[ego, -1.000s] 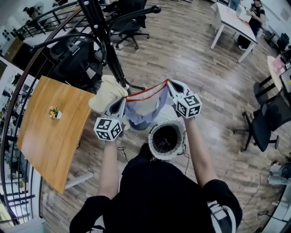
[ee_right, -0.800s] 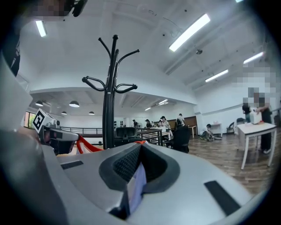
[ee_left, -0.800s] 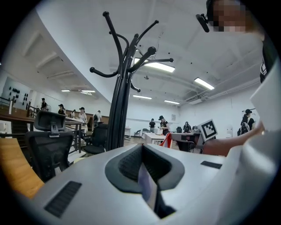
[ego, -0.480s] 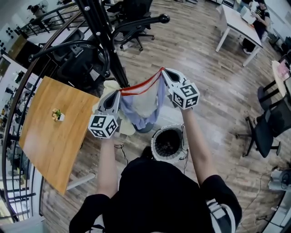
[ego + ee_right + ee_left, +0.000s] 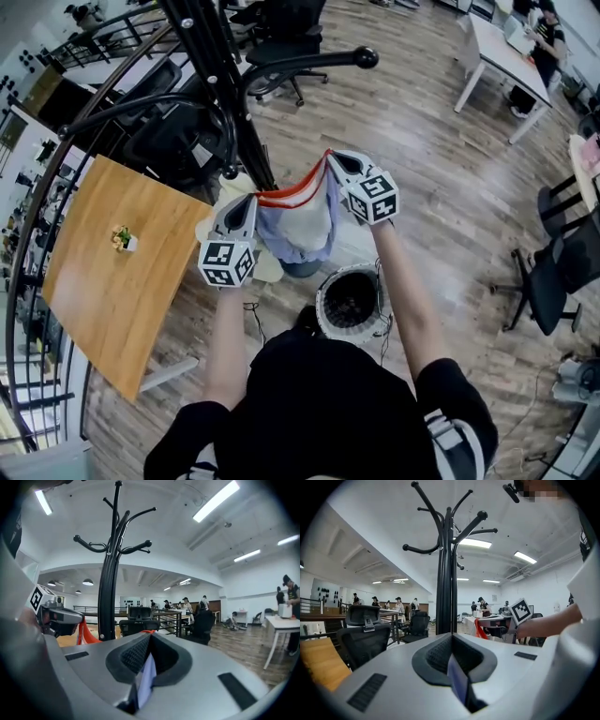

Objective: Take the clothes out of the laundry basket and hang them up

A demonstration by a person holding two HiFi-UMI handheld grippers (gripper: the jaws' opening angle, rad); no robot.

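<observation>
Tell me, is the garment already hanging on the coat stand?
No, the left gripper and right gripper hold the garment stretched between them.

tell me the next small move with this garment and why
Probably lift the garment toward a hook of the coat rack. The left gripper and right gripper are each shut on its orange-trimmed top edge, stretched open close to the coat rack, and both gripper views show the hooks higher up.

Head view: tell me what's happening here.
A person holds a pale blue garment with a red-orange edge stretched between the left tongs and the right tongs, both shut on the cloth. It faces the black coat stand, not yet on a hook. The white laundry basket stands at the person's feet.
</observation>
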